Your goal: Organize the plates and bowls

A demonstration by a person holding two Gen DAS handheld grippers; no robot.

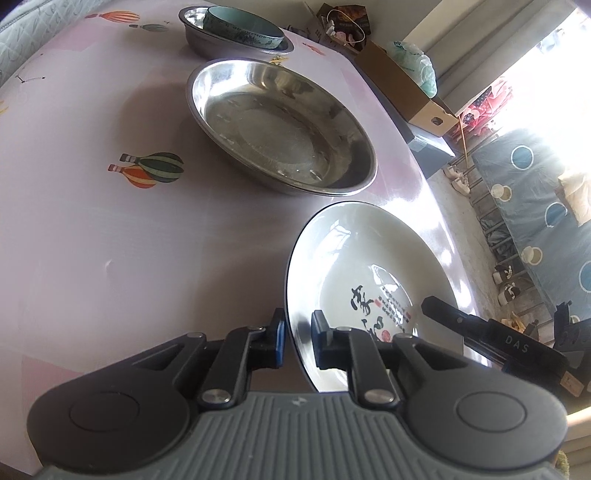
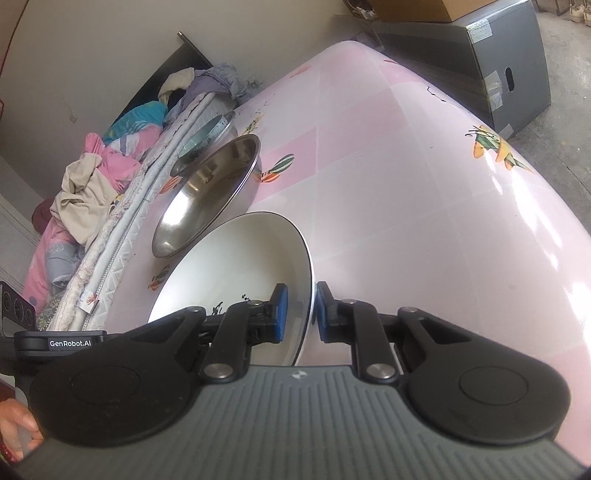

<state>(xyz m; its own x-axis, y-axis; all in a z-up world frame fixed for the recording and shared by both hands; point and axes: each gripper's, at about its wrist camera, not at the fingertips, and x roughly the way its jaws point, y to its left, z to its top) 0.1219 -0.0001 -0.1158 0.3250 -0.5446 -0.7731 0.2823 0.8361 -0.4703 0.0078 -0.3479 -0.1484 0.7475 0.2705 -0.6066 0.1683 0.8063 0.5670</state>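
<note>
- While both tongs gripped one dish, the white plate (image 1: 369,273) sat in the lower right of the left wrist view, its inner face showing black calligraphy with small red marks.
- The left tongs (image 1: 295,341) were narrowed onto the plate's near rim, one blue pad outside the dark edge and the other inside the bowl of the plate.
- In the right wrist view the right tongs (image 2: 301,314) were likewise clamped on the same plate (image 2: 236,266), pinching its rim at the lower centre of the frame, one pad on the white inside and one on the outer side.
- The right tongs also showed at the lower right edge of the left wrist view, reaching the plate's far side.
- A wide steel basin (image 1: 280,129) stood on the pink bench (image 1: 92,240) just beyond the plate, in the upper middle of the left view, apart from the plate.
- Farther up, near the top edge, a second steel basin (image 1: 195,33) held a teal bowl (image 1: 243,26) inside it.
- The bench cover carried printed hot-air balloons (image 1: 151,170) at the left of the frame.
- A grey box (image 2: 480,70) stood on the floor in the upper right of the right wrist view, and a heap of clothes (image 2: 96,177) lay along the left edge.
- A person's fingers (image 2: 18,432) appeared at the lower left corner of the right view.
</note>
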